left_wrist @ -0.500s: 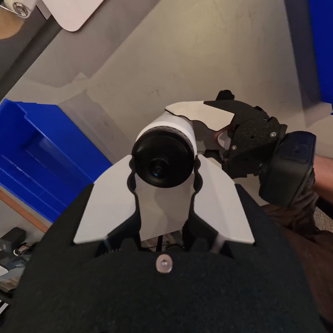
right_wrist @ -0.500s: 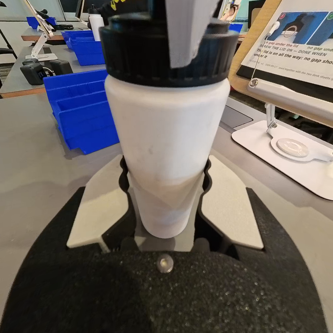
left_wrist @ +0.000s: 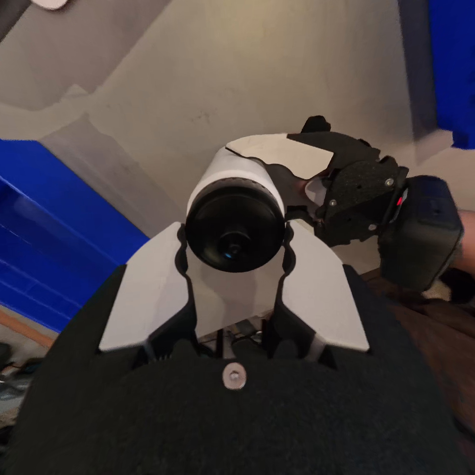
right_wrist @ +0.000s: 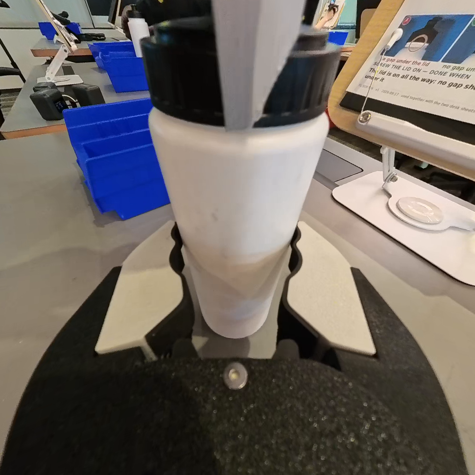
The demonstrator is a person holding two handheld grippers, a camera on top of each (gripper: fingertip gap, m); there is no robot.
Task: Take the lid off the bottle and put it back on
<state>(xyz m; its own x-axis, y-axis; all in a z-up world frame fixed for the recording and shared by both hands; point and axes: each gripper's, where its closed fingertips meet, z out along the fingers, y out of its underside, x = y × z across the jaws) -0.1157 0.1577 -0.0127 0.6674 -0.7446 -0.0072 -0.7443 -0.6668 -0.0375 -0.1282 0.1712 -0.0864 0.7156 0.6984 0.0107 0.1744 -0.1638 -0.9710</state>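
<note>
A white bottle (right_wrist: 239, 192) with a black lid (right_wrist: 185, 77) stands upright on the grey table (right_wrist: 51, 244). My right gripper (right_wrist: 236, 231) is shut on the bottle's lower body, with both pads pressed to its sides. In the left wrist view I look straight down on the lid (left_wrist: 231, 231) and the bottle (left_wrist: 231, 169) beneath it. My left gripper (left_wrist: 233, 227) comes from above and is shut on the lid, with its pads against the rim on both sides. One left finger (right_wrist: 246, 64) hangs in front of the lid. A right finger (left_wrist: 282, 154) lies against the bottle.
Blue bins (right_wrist: 115, 159) stand just left of the bottle and also show in the left wrist view (left_wrist: 51, 231). A white stand base (right_wrist: 385, 205) with a tilted instruction board (right_wrist: 411, 64) is to the right. A person's hand (left_wrist: 467, 231) holds the right gripper.
My left gripper has come lower over the lid, and its fingers now stand a little wider around it. The right gripper keeps its hold on the bottle.
</note>
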